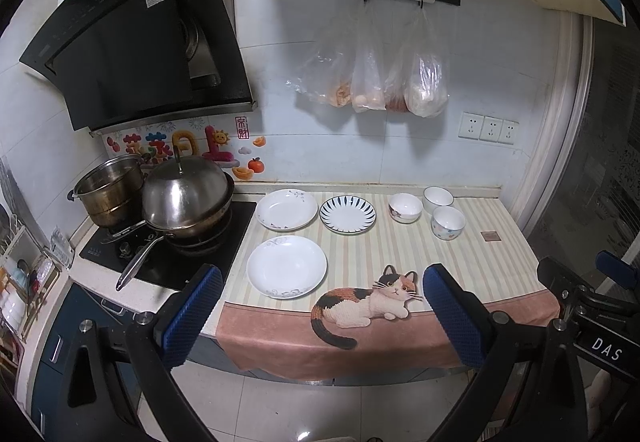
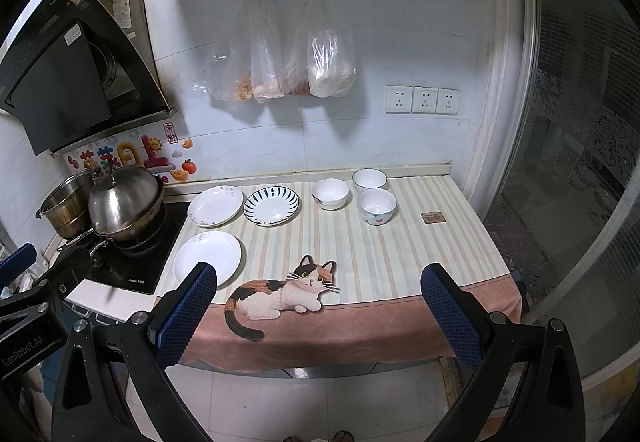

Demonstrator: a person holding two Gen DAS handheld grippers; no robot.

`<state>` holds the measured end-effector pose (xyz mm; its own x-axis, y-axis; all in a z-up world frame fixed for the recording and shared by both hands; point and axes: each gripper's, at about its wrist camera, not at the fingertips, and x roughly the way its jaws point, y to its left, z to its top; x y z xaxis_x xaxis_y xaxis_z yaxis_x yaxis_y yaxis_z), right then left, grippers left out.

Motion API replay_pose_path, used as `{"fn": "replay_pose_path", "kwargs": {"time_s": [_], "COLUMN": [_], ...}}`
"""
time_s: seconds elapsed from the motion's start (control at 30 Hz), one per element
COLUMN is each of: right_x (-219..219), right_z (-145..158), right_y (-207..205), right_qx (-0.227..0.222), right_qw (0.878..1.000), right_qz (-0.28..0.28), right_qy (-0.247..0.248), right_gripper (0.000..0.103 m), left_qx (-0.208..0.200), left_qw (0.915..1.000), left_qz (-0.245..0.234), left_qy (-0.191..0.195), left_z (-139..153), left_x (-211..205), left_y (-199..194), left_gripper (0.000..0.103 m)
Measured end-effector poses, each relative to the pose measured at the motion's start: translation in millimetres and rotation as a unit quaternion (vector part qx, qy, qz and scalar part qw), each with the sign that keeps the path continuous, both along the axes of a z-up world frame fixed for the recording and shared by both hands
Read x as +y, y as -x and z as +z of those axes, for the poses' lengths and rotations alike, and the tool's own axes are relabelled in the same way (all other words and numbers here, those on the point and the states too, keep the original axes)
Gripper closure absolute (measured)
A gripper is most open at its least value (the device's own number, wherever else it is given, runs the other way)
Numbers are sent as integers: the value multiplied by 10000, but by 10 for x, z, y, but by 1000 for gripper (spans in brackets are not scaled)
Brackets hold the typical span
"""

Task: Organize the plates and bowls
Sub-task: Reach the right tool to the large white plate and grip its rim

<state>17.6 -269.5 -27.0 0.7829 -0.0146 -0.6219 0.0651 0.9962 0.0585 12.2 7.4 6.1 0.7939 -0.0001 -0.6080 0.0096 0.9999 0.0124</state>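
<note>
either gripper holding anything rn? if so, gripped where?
Nothing is held. The left gripper and the right gripper both have jaws spread open, short of the striped cat-print cloth on the counter.

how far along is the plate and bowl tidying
Done: nothing yet. The three plates, namely the near white plate, the far white floral plate and the blue-striped plate, lie apart on the striped cat cloth, unstacked. The three bowls also stand separately.
In hand: nothing; the left gripper and right gripper are open, short of the counter.
Left: all the stacking.
</note>
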Motion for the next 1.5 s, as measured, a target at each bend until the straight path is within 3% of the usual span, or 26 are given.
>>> {"fn": "replay_pose_path", "kwargs": {"time_s": [0.17,0.33,0.47,0.83,1.0,1.17,1.37,1.5], "right_x": [36,141,230,671,947,1323,1646,1813], "right_z": [-11,-206,-624,-2002,-2622,-3298,-3893,-4199], "right_y": [-23,-246,-661,-2198,-3077,-3863,-4403,-4684], "right_qx": [15,96,632,1722,2228,2853,3432,3796], "right_qw": [10000,9991,9936,9756,9564,9296,8997,8786], "right_qz": [-37,126,377,1015,1544,2047,2366,2496], "right_qy": [-73,-383,-856,-913,-1091,-1116,-1297,-1474], "right_gripper": [0,0,0,0,0,2,18,29], "left_qx": [41,250,525,1777,2449,3061,3619,3791], "left_qw": [10000,9989,9958,9772,9592,9392,9162,9097], "left_qz": [68,400,754,1162,1411,1499,1622,1585], "left_qy": [20,57,-29,-17,94,419,571,600], "left_z": [-9,-281,-651,-1935,-2557,-3114,-3602,-3748], "left_x": [104,442,703,1176,1374,1572,1768,1824], "left_y": [-86,-393,-812,-2102,-2705,-3163,-3487,-3569], "left_gripper": [0,0,0,1,2,18,38,40]}}
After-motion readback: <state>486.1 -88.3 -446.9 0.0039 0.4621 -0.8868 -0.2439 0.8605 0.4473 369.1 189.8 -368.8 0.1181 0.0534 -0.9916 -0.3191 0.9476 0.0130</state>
